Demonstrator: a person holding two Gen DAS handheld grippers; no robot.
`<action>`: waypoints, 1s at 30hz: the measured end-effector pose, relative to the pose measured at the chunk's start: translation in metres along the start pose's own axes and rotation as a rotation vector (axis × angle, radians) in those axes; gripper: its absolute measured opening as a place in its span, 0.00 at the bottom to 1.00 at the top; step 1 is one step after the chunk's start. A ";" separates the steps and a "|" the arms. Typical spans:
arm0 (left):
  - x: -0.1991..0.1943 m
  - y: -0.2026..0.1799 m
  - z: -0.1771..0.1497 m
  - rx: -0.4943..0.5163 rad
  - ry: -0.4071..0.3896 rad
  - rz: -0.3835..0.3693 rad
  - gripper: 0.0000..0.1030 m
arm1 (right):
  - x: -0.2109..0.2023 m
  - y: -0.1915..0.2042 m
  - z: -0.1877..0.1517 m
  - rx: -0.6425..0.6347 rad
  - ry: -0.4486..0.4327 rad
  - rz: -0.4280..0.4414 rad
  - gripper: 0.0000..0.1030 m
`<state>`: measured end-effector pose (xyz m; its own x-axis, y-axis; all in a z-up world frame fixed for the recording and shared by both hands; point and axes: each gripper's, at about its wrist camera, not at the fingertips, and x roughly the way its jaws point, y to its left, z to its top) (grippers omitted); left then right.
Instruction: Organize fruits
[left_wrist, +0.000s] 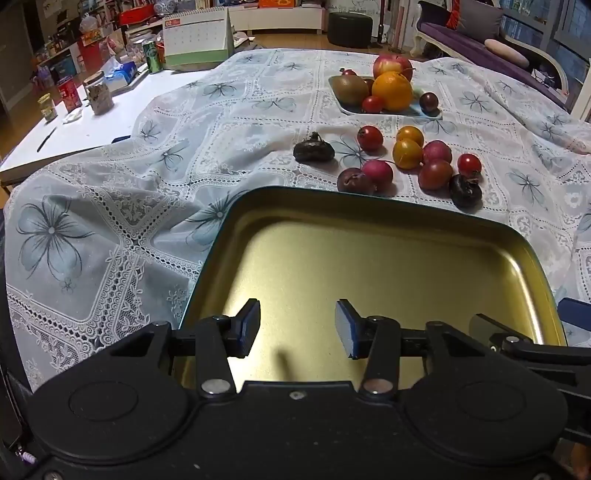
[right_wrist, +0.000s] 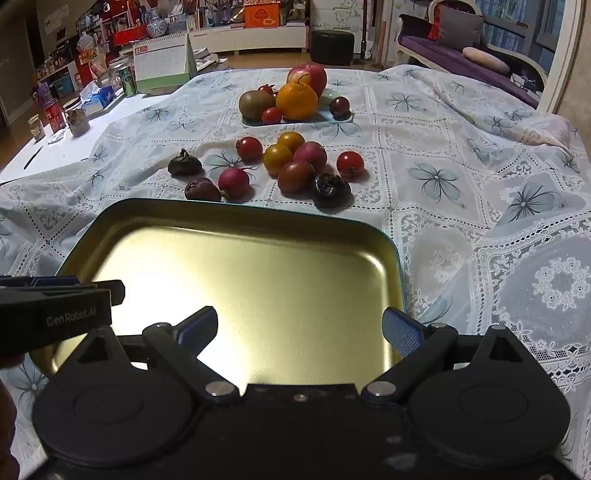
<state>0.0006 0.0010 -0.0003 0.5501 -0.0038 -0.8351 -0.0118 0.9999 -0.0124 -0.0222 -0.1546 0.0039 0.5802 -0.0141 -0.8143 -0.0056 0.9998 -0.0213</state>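
Left wrist: seemingly empty tray

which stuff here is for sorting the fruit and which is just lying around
For the job:
- gold tray, nothing in it
- loose small fruits on the tablecloth
- plate with the orange, apple and kiwi

Just lying about:
- desk calendar
- green can
- jars
- tissue pack
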 end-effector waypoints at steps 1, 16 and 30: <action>0.000 0.000 0.000 -0.001 0.000 0.002 0.52 | 0.000 0.000 0.000 0.000 0.002 -0.002 0.97; 0.003 -0.001 -0.006 0.004 0.013 -0.003 0.52 | 0.007 0.002 -0.001 -0.004 0.043 -0.007 0.97; 0.004 0.000 -0.005 -0.001 0.023 -0.004 0.52 | 0.008 0.001 0.000 -0.007 0.071 -0.003 0.97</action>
<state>-0.0016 0.0004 -0.0065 0.5313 -0.0086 -0.8472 -0.0103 0.9998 -0.0166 -0.0170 -0.1533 -0.0026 0.5210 -0.0180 -0.8534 -0.0097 0.9996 -0.0270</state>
